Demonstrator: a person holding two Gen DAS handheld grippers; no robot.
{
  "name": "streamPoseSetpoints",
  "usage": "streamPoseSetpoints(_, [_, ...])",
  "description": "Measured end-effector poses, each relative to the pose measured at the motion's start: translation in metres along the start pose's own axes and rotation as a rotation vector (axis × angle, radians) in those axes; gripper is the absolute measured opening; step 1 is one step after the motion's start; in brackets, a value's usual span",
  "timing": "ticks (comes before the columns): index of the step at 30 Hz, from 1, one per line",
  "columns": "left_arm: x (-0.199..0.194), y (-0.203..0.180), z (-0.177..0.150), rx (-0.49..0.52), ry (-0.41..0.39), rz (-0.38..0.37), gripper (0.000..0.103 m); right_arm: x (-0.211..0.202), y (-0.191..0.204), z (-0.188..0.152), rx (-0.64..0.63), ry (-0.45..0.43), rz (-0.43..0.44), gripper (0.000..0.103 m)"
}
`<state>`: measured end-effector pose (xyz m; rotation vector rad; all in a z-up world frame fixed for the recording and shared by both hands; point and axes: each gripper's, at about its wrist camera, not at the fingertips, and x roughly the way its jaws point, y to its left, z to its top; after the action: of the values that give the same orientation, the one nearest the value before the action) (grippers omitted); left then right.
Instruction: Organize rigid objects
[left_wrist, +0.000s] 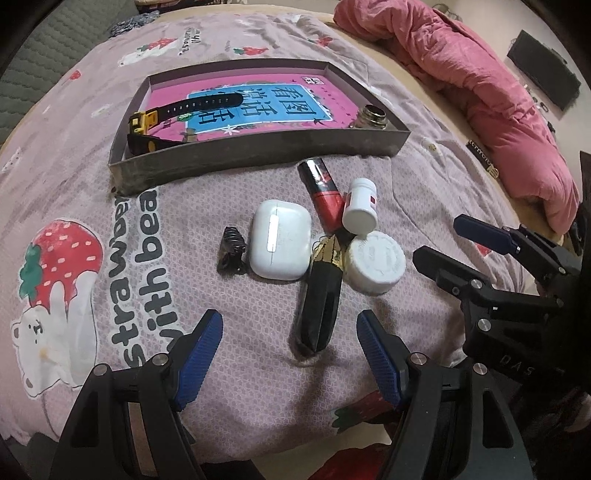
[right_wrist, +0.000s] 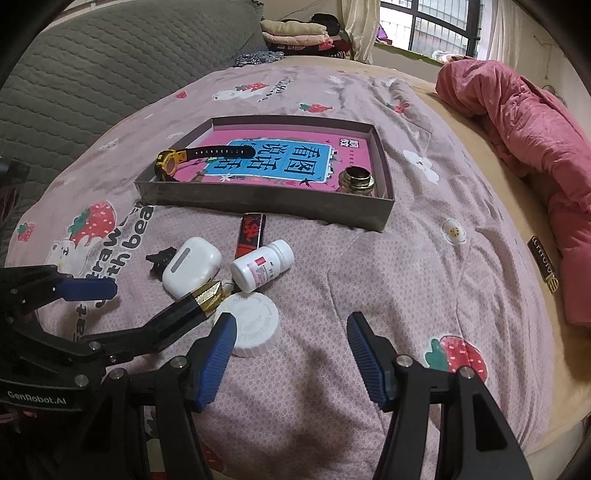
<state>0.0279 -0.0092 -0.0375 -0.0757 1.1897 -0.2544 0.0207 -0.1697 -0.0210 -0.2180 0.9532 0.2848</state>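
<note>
The black-and-gold faceted piece (left_wrist: 322, 295) lies on the bedspread (left_wrist: 207, 221) just ahead of your left gripper (left_wrist: 290, 363), slightly toward its right finger. Its long axis runs from 6 to 12 o'clock in the left wrist view, black tip nearest you and gold end pointing away. That gold end touches the white jar lid (left_wrist: 376, 263) at 2 o'clock and sits just beside the earbud case (left_wrist: 280, 238) at 11 o'clock, with the white pill bottle (left_wrist: 360, 209) and red-black tube (left_wrist: 322, 190) beyond.

Closing near the gold end could nudge the lid or roll the bottle, and the soft bedding may let the piece tilt. The box (left_wrist: 258, 155) waits at 12 o'clock.

Both left and right gripper (right_wrist: 291, 345) stand wide apart, holding nothing.
</note>
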Motion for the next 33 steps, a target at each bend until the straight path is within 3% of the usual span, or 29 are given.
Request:
streamPoseSetpoints(14, [0.008, -0.001, -0.002, 0.026, 0.013, -0.030, 0.076, 0.017, 0.007, -0.010, -0.049, 0.037, 0.023, 0.062])
streamPoseSetpoints(33, [0.024, -0.002, 0.002, 0.011, 0.029, -0.067, 0.065, 0.030, 0.020, -0.019, -0.124, 0.050, 0.025, 0.062])
